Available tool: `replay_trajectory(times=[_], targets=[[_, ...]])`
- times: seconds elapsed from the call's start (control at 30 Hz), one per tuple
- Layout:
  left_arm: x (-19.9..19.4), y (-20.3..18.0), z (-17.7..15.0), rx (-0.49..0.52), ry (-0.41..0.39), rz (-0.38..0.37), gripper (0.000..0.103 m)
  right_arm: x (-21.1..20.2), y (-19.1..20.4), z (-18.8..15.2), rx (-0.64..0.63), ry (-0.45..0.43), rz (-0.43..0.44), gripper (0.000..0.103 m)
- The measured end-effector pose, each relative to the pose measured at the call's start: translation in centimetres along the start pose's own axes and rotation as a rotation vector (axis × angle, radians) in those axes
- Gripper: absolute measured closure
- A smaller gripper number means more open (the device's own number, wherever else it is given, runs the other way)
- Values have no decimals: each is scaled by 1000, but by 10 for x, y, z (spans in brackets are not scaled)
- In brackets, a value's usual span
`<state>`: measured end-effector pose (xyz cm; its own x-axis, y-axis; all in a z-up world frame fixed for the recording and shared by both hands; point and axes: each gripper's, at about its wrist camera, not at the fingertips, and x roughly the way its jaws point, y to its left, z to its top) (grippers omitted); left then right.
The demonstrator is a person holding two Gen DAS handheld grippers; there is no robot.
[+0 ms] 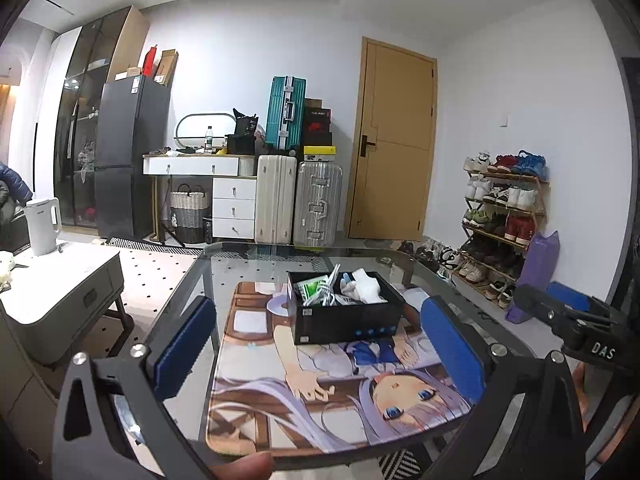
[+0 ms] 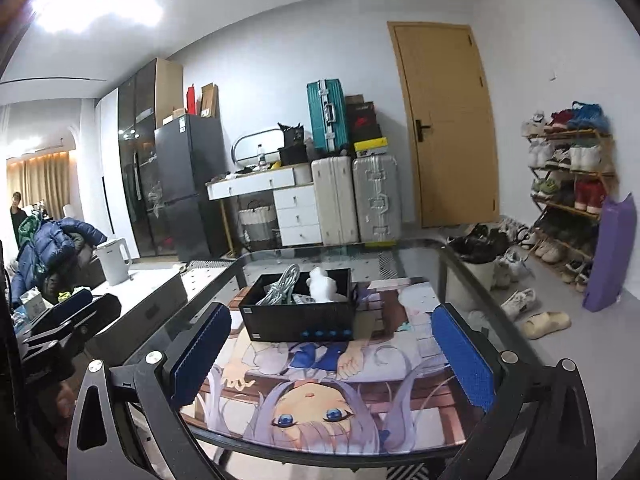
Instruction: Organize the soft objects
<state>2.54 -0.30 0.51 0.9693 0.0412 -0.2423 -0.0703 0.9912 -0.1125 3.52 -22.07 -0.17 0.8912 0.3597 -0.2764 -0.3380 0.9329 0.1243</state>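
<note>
A black open box (image 1: 346, 312) (image 2: 300, 308) stands on a printed anime mat (image 1: 320, 400) (image 2: 320, 392) on a glass table (image 1: 224, 268) (image 2: 460, 256). Inside lie a white soft item (image 1: 368, 286) (image 2: 322, 284), coiled cables (image 1: 328, 288) (image 2: 280, 284) and a green packet (image 1: 310, 290). My left gripper (image 1: 320, 348) is open, well short of the box, nothing between its blue pads (image 1: 182, 350). My right gripper (image 2: 332, 356) is open and empty too, its blue pads (image 2: 464, 358) wide apart. The right gripper also shows at the right edge (image 1: 576, 320), the left one at the left edge (image 2: 68, 316).
A white side table (image 1: 60, 292) with a white kettle (image 1: 42, 226) stands left of the glass table. Behind are a fridge (image 1: 128, 156), a dresser (image 1: 224, 192), suitcases (image 1: 300, 204) and a door (image 1: 396, 148). A shoe rack (image 1: 504, 216), loose shoes (image 2: 520, 304) and a purple bag (image 2: 610, 252) are right. A person (image 2: 17, 216) stands far left.
</note>
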Motion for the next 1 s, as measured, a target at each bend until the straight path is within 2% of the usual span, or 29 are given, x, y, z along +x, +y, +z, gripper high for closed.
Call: replay_trajectory(times=[0.1, 0.17, 0.27, 0.43, 1.0], targets=[[-10, 3, -5, -9, -2, -19, 0, -8, -3, -6, 44, 11, 4, 1], [-17, 2, -8, -11, -5, -22, 0, -12, 0, -6, 25, -11, -19, 1], [-23, -3, -13, 6, -7, -18, 0, -19, 3, -8, -15, -37, -18, 1], [-34, -13, -15, 58, -37, -23, 0, -21, -6, -7, 32, -36, -15, 1], [-41, -23, -14, 101, -68, -3, 0, -22, -1, -11, 0, -24, 10, 1]])
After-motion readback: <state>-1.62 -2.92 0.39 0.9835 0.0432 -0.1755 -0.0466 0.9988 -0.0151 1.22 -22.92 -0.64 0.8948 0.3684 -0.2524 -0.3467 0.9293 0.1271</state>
